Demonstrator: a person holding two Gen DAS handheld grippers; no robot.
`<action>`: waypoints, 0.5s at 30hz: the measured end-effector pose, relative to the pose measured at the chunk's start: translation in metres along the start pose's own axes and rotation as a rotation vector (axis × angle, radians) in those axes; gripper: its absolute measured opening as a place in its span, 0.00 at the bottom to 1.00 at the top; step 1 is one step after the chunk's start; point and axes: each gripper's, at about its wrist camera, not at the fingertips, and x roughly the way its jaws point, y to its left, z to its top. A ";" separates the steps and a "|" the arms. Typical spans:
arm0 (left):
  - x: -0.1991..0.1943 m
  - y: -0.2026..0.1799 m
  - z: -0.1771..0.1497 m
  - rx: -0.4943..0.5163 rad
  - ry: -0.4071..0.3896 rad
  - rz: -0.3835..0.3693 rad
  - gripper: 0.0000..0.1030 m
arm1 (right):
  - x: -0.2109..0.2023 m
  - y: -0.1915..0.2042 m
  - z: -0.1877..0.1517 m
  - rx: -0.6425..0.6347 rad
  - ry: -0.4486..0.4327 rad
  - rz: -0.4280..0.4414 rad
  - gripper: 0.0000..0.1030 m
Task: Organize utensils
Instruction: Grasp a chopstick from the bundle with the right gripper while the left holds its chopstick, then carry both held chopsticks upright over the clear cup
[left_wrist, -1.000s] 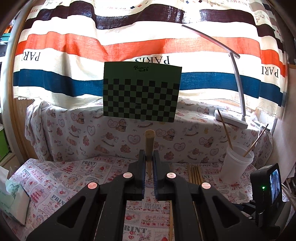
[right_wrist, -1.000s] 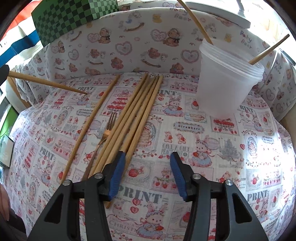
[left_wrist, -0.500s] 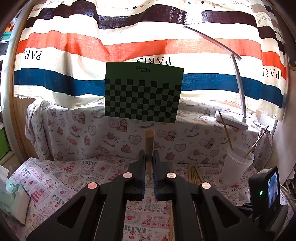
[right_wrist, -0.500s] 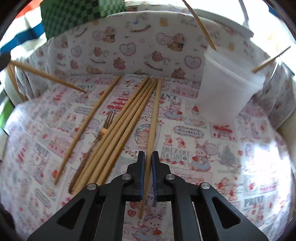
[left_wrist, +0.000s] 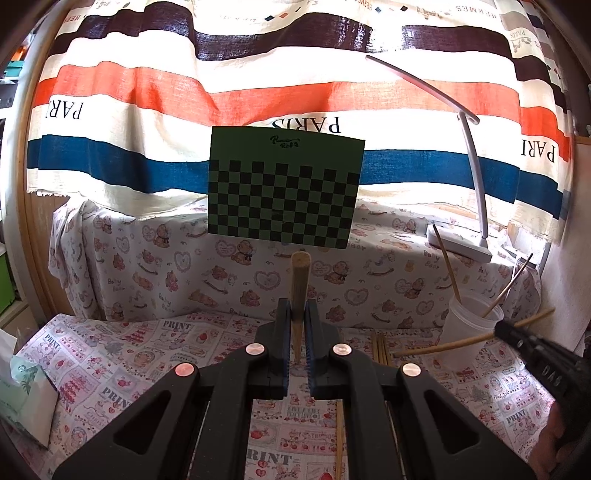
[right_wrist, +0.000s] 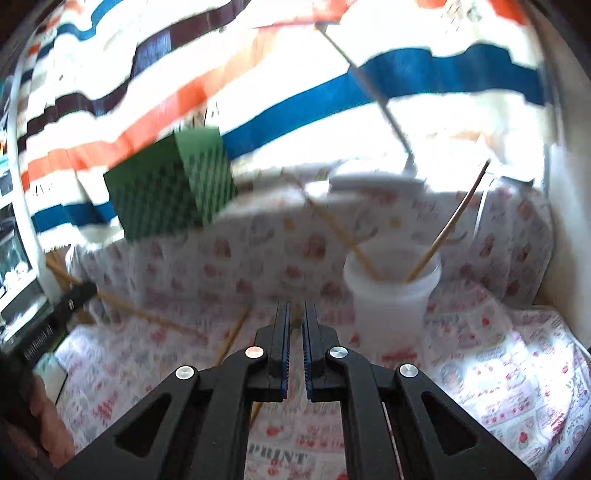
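Observation:
My left gripper (left_wrist: 295, 328) is shut on a wooden chopstick (left_wrist: 300, 284) that points straight ahead, held above the printed tablecloth (left_wrist: 122, 354). In the blurred right wrist view my right gripper (right_wrist: 295, 317) is shut, with a sliver of chopstick between its pads. The left wrist view shows that gripper (left_wrist: 499, 331) at the right, holding a chopstick (left_wrist: 443, 347) crosswise in the air just in front of the white cup (left_wrist: 469, 325). Two chopsticks stand in the cup (right_wrist: 391, 295). Several more chopsticks (left_wrist: 380, 347) lie on the cloth. The left gripper (right_wrist: 86, 291) also shows at the left of the right wrist view.
A green checkerboard card (left_wrist: 284, 192) stands at the back on a cloth-covered ledge. A white desk lamp (left_wrist: 472, 147) arches over the cup. A tissue pack (left_wrist: 22, 391) lies at the left edge. A striped cloth hangs behind. A wall stands just right of the cup.
My right gripper shut on one chopstick from the bundle on the cloth and lifted it, tilting up toward the cup. The left gripper kept still with its chopstick.

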 end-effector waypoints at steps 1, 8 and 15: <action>0.000 -0.001 0.000 0.003 0.002 -0.002 0.06 | -0.003 0.001 0.001 0.001 -0.024 -0.015 0.07; -0.002 0.001 0.001 -0.015 -0.009 -0.025 0.06 | -0.028 -0.014 0.012 0.081 -0.169 0.030 0.07; -0.011 0.004 0.004 -0.024 -0.046 -0.055 0.06 | -0.038 -0.010 0.015 0.051 -0.204 0.032 0.07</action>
